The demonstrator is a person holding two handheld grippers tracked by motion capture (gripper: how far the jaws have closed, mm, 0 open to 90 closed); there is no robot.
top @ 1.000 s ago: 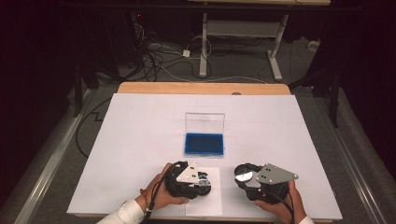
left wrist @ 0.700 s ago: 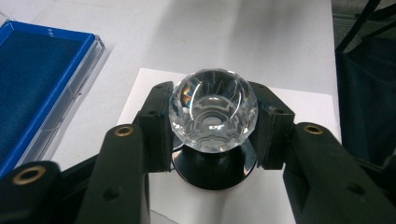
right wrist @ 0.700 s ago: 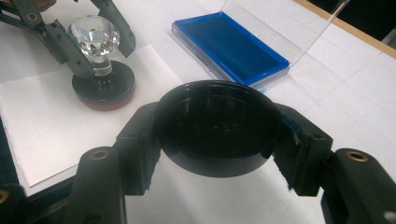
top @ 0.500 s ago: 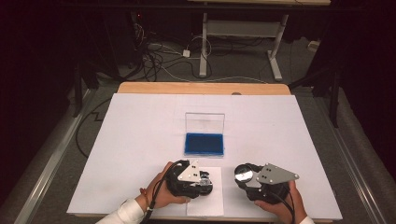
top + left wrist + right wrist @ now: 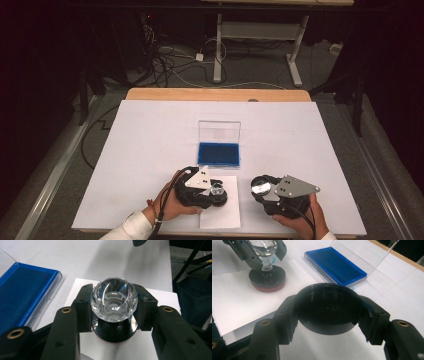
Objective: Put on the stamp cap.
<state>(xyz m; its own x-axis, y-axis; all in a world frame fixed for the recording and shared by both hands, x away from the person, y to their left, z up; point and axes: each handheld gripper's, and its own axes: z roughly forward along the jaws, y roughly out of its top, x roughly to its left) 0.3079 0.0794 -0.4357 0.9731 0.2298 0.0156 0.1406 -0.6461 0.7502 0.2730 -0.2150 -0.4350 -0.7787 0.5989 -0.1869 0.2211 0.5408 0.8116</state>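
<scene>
A stamp with a clear faceted knob [image 5: 113,301] and a round black base [image 5: 115,331] stands on a white sheet of paper [image 5: 222,212]. My left gripper [image 5: 113,307] is shut on the knob, one jaw on each side. In the high view that left gripper [image 5: 216,191] sits at the front centre. My right gripper [image 5: 328,312] is shut on a round black cap [image 5: 328,307], held just above the table to the right of the paper. In the right gripper view, the stamp [image 5: 267,275] shows a red underside edge.
An open case with a blue pad [image 5: 219,154] and an upright clear lid [image 5: 219,131] lies just behind the paper. A white mat [image 5: 150,145] covers the table, with a wooden edge [image 5: 215,95] at the back. Cables and a desk frame lie on the floor beyond.
The left gripper with the stamp has edged slightly to the right over the paper. The right gripper and the cap have stayed put.
</scene>
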